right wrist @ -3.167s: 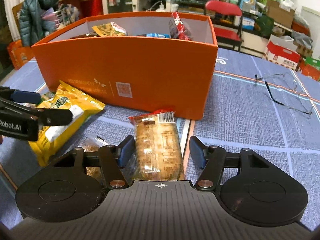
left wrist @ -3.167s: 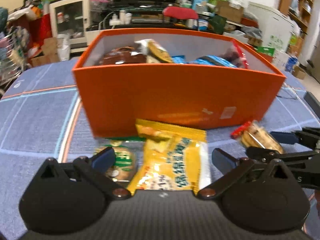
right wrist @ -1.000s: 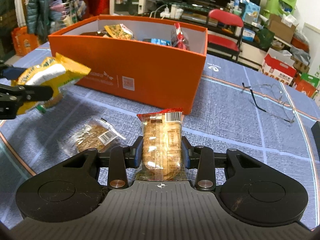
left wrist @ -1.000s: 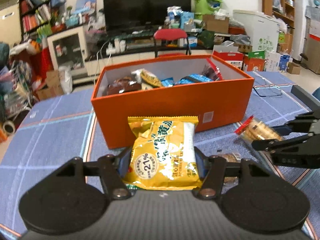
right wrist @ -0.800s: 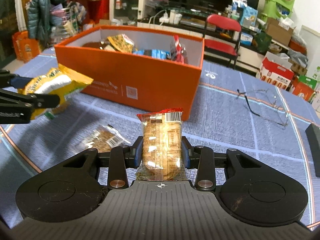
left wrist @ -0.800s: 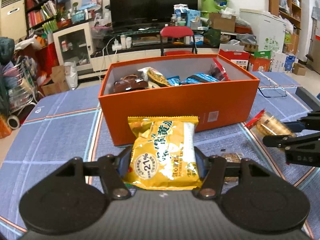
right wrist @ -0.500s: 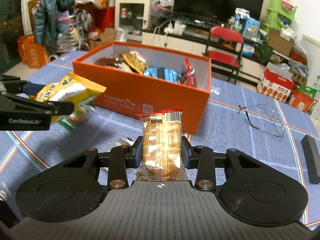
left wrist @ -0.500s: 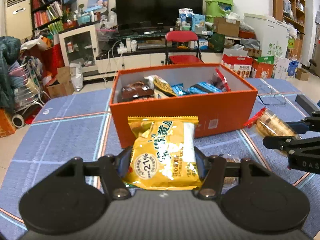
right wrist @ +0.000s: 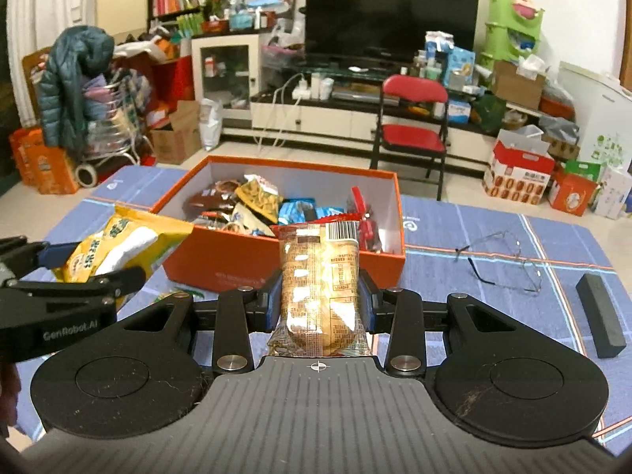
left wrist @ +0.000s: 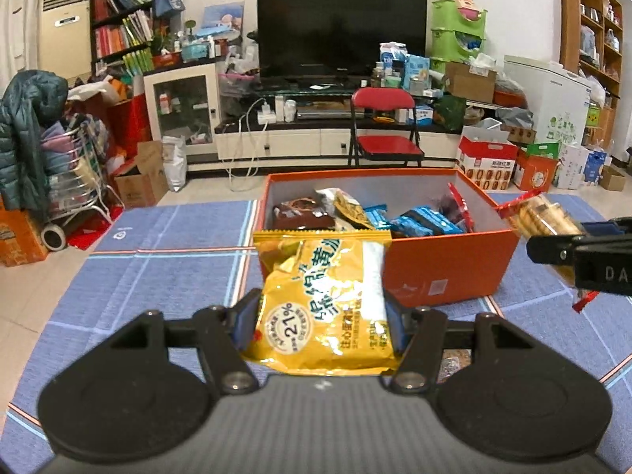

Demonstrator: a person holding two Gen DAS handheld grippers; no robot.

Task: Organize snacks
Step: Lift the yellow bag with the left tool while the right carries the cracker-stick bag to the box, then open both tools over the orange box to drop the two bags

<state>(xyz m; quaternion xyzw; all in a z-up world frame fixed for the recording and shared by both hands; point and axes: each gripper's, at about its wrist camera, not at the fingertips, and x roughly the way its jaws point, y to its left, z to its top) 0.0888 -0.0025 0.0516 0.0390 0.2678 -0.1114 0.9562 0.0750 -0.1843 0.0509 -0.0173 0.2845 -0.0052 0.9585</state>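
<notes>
The yellow snack packet [left wrist: 324,300] is gripped between the pads of the left tongs [left wrist: 320,322] and held clear of the surface [left wrist: 158,233]. The clear biscuit packet [right wrist: 320,288] is clamped in the right tongs [right wrist: 320,306]. The orange box [right wrist: 284,252], part-filled with snacks, is seen just beyond both tongs. Spectacles [right wrist: 501,260] are noted right of the right tongs.

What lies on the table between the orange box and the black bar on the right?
A pair of glasses lies between the box and the bar; the right wrist view shows it.
</notes>
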